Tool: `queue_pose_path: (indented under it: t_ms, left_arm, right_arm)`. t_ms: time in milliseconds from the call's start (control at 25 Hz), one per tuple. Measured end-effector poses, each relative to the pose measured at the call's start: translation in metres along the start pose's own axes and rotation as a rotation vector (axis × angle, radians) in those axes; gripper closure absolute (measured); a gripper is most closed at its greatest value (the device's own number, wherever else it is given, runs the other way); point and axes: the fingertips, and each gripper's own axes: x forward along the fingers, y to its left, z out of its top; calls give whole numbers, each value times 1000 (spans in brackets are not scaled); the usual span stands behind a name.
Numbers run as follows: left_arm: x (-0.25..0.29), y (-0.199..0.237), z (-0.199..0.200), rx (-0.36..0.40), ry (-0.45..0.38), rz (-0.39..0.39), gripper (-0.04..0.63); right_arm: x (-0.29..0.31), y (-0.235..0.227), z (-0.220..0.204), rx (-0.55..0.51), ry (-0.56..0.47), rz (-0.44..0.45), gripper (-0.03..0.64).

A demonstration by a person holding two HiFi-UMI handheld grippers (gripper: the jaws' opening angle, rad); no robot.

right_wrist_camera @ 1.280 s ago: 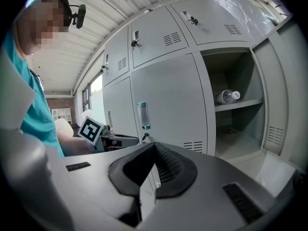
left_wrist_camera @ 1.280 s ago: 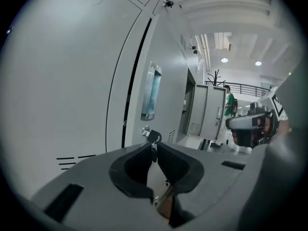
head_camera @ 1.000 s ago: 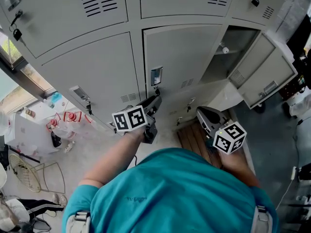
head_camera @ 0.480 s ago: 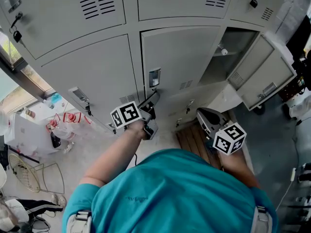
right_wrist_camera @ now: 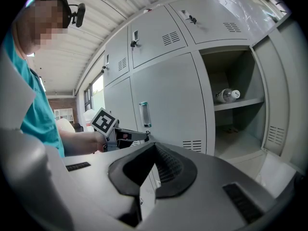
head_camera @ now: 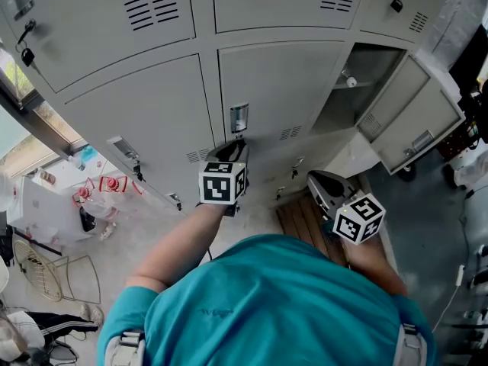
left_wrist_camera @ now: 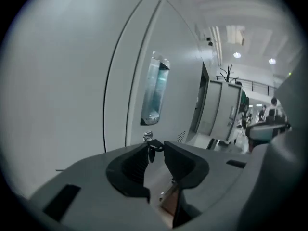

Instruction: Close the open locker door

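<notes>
The left gripper (left_wrist_camera: 156,145) is pinching the key (left_wrist_camera: 153,148) that is sitting in the lock of the closed locker door (left_wrist_camera: 178,71). Its jaws have just been closing, with the key head between the tips. The right gripper (right_wrist_camera: 154,143) is hanging clear of the lockers, jaws pressed together and holding nothing.

The open locker door (head_camera: 418,111) is standing swung out to the right of its compartment (head_camera: 358,82), well apart from both grippers.

**Handling.** The door is appearing as a thin painted sheet-metal panel, so it is probably light, stiff and free-swinging. The paint is looking smooth, so pads are likely to slip. Pushing on the flat face near the free edge, away from the hinge side, is the better choice than pinching. A hard shove is risking a slam.

**Not visible.** The hinges and latch are not showing in any view. Which face of the door is turning toward the person cannot be told. A bottle (right_wrist_camera: 226,95) is lying on the inner shelf, and whether it is clearing the doorway is hard to judge.
</notes>
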Motion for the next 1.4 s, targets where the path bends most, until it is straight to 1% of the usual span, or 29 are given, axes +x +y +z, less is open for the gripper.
queue_pose_path:
  t_ms: [80,160,240,320,480,560,640,720,760,1160,1320,1400]
  left_arm:
    - [2,1,-1,122,0,46,485]
    - [6,1,-1,222,-16,79,486]
    - [5,0,5,272,-49,93,486]
    - [-3,-4,18,269,-104,79,486]
    - [-22,-10,54,230,-221,50,486]
    - [-23,-9,68,240,-254,52,486]
    - [-20,-4,74,260,-258,87,489]
    - [-17,3,75,279,-261,129,579]
    - [-15,4,74,288,-263,136,589]
    - [-13,4,75,295,-265,144,589]
    - [-17,4,75,255,-253,122,589]
    - [-20,2,75,231,-243,99,589]
  right_arm:
    - [0,0,0,0,0,1,618]
    - [-1,-1,0,2,0,2,618]
    - [0,-2,-1,2,2,1,618]
    - [0,-2,0,2,2,4,618]
    - [3,-3,1,0,3,10,618]
    - [5,-2,1,-2,4,15,618]
    - [7,0,1,-3,7,20,618]
    - [8,-1,0,-3,11,22,618]
    - [9,-1,0,-2,14,23,618]
    - [23,1,4,-9,15,49,618]
    - [22,2,4,-8,15,56,618]
    - [21,2,4,-8,14,60,618]
